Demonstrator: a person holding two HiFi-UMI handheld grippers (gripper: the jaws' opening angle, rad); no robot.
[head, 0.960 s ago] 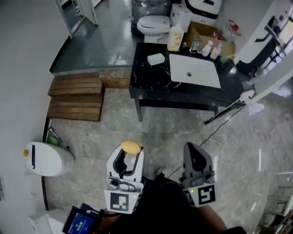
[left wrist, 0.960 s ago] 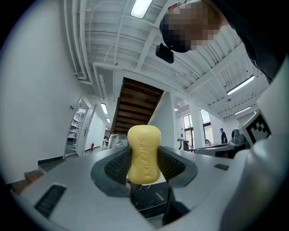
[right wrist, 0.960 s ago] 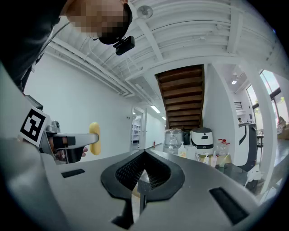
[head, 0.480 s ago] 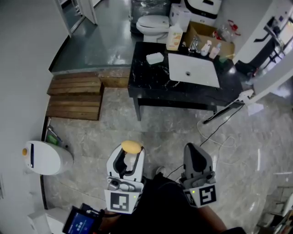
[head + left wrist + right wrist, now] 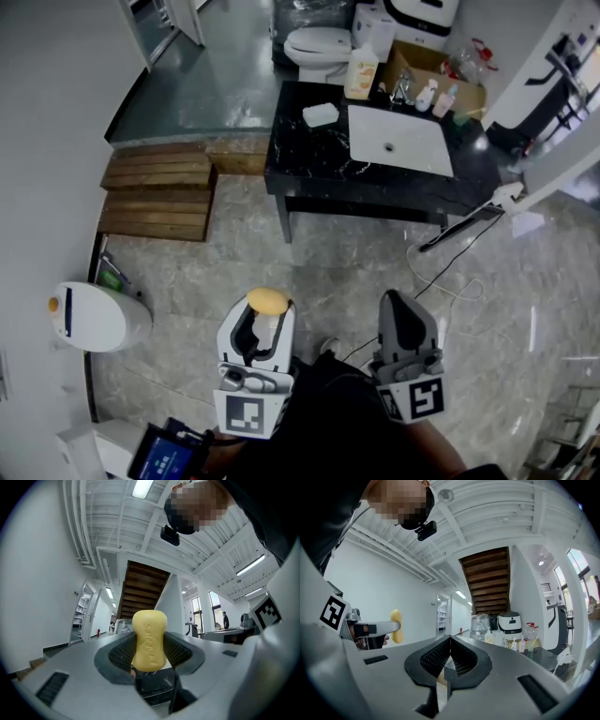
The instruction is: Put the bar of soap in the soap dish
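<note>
A yellow bar of soap (image 5: 269, 301) (image 5: 149, 641) stands clamped between the pads of my left gripper (image 5: 267, 307) (image 5: 149, 654), held low over the floor. The right gripper view also catches the bar of soap (image 5: 396, 626) out to its left. My right gripper (image 5: 397, 307) (image 5: 450, 657) is shut with nothing between its jaws. A white soap dish (image 5: 321, 114) sits on the left part of the black marble counter (image 5: 309, 159), far ahead of both grippers.
A white sink basin (image 5: 399, 141) is set into the counter, with bottles (image 5: 427, 95) and a faucet behind it. Wooden steps (image 5: 159, 201) lie at left, a toilet (image 5: 319, 42) beyond, a white bin (image 5: 94, 317) at lower left, and a cable (image 5: 441, 281) on the floor.
The counter has shifted slightly in the head view. Both grippers and the soap keep their pose.
</note>
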